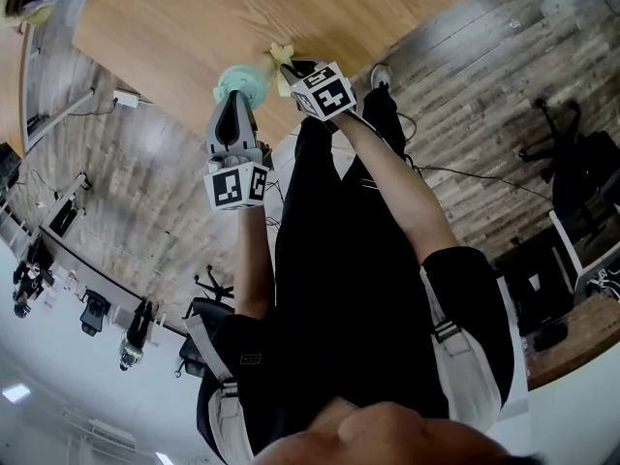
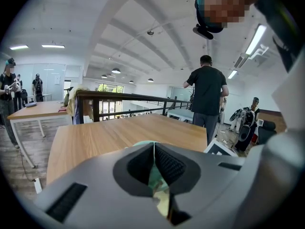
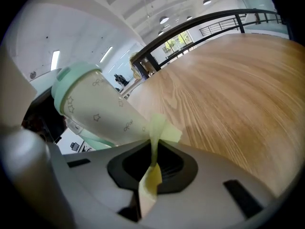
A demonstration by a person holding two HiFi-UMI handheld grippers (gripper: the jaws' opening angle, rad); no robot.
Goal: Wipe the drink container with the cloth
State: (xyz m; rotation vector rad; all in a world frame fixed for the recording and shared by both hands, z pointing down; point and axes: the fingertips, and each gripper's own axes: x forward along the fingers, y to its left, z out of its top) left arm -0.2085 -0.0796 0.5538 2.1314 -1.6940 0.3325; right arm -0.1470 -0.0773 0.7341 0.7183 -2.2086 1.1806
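The left gripper (image 1: 235, 102) reaches in over the near edge of the desk (image 1: 184, 17), close to the corner nearest the person. In the left gripper view its jaws (image 2: 154, 148) are drawn almost together, the ribbed pads meeting at the top. A strip of the mint-green drink container (image 2: 155, 181) is clamped in the narrow slot between them. How much of the container they grip is hidden by the gripper's own body.

In the head view the drink container (image 1: 242, 77) sits just beyond the left gripper's tips, over the desk by that same corner. The right gripper view shows the container (image 3: 95, 109) tilted. Its long axis runs on a slant, with the mint-green lid end up and to the left. The pale body, printed with small stars, narrows down toward the right gripper's jaws. Whether any part of it rests on the desk (image 3: 228, 85) cannot be told.

The yellow cloth (image 1: 281, 58) lies just to the right of the container. In the right gripper view the cloth (image 3: 159, 128) touches the container's lower, narrow end.

The right gripper (image 1: 296, 70) comes in from the right. Its jaws (image 3: 153, 162) are pinched shut on the cloth, which stands up from between them as a thin fold and trails out below them.
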